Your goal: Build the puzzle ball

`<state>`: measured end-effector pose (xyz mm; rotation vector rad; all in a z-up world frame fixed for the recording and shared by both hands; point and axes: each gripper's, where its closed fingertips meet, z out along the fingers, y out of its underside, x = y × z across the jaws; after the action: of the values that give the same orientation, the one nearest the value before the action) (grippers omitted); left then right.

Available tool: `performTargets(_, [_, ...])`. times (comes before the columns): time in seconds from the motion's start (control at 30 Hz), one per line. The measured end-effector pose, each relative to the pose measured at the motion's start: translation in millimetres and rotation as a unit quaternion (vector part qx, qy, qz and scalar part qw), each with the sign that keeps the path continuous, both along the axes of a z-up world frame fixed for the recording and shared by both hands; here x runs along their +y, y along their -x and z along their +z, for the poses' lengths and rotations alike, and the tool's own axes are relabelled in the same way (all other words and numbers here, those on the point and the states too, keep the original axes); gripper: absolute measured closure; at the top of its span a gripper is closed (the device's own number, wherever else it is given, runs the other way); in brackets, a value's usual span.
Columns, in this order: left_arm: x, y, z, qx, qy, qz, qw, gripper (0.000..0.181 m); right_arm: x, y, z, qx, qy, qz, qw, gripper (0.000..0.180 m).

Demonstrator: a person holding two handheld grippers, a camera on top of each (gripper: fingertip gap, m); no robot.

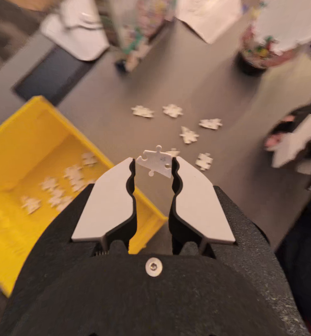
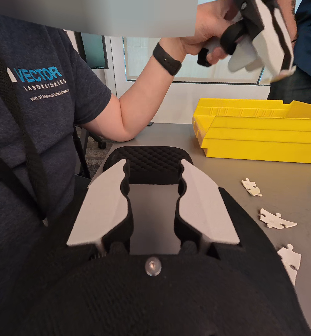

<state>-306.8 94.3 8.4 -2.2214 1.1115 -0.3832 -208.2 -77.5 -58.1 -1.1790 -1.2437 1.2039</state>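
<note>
My left gripper [image 1: 153,159] is shut on a white puzzle piece [image 1: 157,162], holding it by its edges in the air above the grey table [image 1: 169,87]. Several loose white pieces [image 1: 189,135] lie on the table beyond it. A yellow bin [image 1: 33,145] at the left holds several more pieces. My right gripper [image 2: 154,161] is open and empty, low over the table's near edge. In the right wrist view a hand holds the left gripper [image 2: 282,72] high at the top right. A colourful rounded object on a dark base [image 1: 254,52] stands far right, blurred.
A colourful box [image 1: 142,27], white bags [image 1: 78,36] and a dark tablet [image 1: 47,81] lie at the far side. The yellow bin [image 2: 260,134] and loose pieces [image 2: 274,220] sit right of my right gripper. A person's torso [image 2: 33,145] and a black chair back [image 2: 147,160] are close ahead.
</note>
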Motion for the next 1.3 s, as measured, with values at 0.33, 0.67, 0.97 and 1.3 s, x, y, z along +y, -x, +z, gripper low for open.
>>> performTargets(0.33, [35, -68, -136, 0.189, 0.053, 0.021, 0.980, 0.142, -3, 2, -2, -0.007, -0.014, 0.001, 1.000, 0.128])
performTargets(0.67, [42, -62, -162, 0.222, 0.068, 0.039, 0.972, 0.142, -4, 4, -4, -0.017, -0.017, 0.004, 1.000, 0.128])
performTargets(0.97, [44, -60, -162, 0.204, 0.082, 0.045, 0.974, 0.134, 0, 2, -2, -0.007, 0.000, 0.001, 1.000, 0.128])
performTargets(1.3, [46, -34, -3, -0.005, -0.074, 0.083, 0.994, 0.129, 1, 2, -2, -0.009, -0.009, -0.013, 1.000, 0.127])
